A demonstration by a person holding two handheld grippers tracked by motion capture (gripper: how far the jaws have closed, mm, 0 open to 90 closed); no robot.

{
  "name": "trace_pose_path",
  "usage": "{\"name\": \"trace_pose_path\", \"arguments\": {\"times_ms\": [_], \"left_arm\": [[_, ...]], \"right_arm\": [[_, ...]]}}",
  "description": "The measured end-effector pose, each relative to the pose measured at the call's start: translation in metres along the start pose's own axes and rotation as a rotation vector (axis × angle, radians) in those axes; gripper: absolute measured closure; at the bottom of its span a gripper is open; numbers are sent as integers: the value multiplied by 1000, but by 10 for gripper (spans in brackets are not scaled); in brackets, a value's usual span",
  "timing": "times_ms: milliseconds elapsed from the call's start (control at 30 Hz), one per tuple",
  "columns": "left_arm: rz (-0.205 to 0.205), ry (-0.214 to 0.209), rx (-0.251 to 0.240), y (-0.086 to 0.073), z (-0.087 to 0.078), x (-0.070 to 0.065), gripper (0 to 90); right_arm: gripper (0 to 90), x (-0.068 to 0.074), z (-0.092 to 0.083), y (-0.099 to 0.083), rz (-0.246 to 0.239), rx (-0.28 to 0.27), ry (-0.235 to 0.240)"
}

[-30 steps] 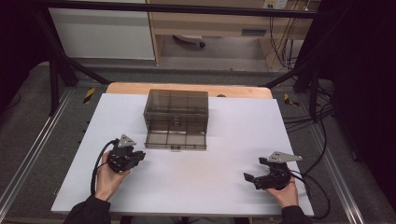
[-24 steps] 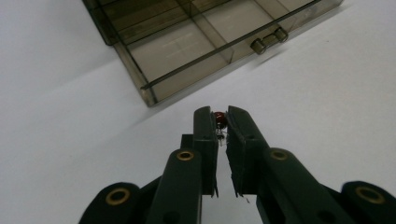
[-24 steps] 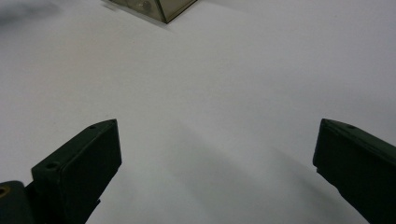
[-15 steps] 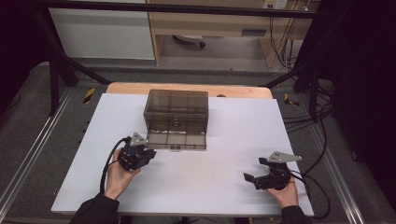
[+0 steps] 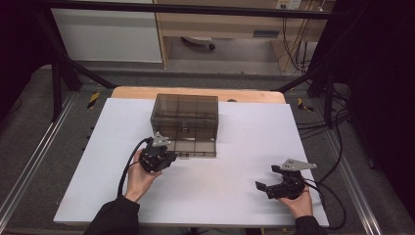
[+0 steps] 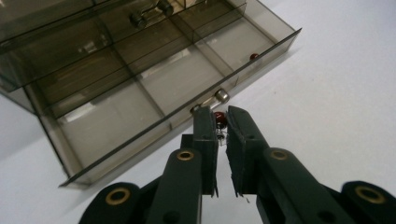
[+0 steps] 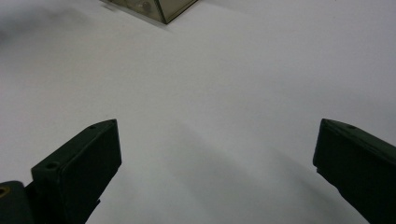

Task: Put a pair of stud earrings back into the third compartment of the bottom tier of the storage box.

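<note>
Tiny red part with thin wire legs, pinched right at the tip of the left claw. Clenched tight on it, with only a thin gap between the two black jaws. Held just outside the front wall of the open drawer, close to the little silver knob, not yet over any box of the drawer. Another red part already lying in the far corner box of that drawer. Drawer pulled out from the bottom of a smoky see-through drawer box, set on the white worktop.

Right claw well apart, low over the bare worktop, jaws spread wide, holding nothing.

Things that could go wrong from here:
- Slipping out, since only the very tip grips such a small part. Then a roll across the worktop, hard to pick up again.
- Bumping the knob or the front wall on the way in, and knocking the part loose or pushing the drawer shut.
- Bending the thin legs with too hard a squeeze.
- Letting go too soon, and landing in the wrong box.
</note>
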State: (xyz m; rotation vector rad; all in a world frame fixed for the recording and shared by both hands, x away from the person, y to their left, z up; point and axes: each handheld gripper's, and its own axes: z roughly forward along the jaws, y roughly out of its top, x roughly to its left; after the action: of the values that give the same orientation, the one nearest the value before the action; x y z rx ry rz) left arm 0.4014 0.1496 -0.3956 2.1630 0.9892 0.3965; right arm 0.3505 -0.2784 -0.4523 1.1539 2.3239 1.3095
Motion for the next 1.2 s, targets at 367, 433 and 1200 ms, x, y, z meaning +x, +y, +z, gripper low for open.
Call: {"name": "trace_pose_path", "arguments": {"times_ms": [367,433,1200], "left_arm": [[-9,-11,13,15,14,-10,820],[-1,-17,6,19,16,-11,819],[2,-26,9,52,54,-25,818]], "right_arm": [[15,0,0,0,0,-3,-1],[15,0,0,0,-2,-2,-1],[15,0,0,0,-2,-6,0]]}}
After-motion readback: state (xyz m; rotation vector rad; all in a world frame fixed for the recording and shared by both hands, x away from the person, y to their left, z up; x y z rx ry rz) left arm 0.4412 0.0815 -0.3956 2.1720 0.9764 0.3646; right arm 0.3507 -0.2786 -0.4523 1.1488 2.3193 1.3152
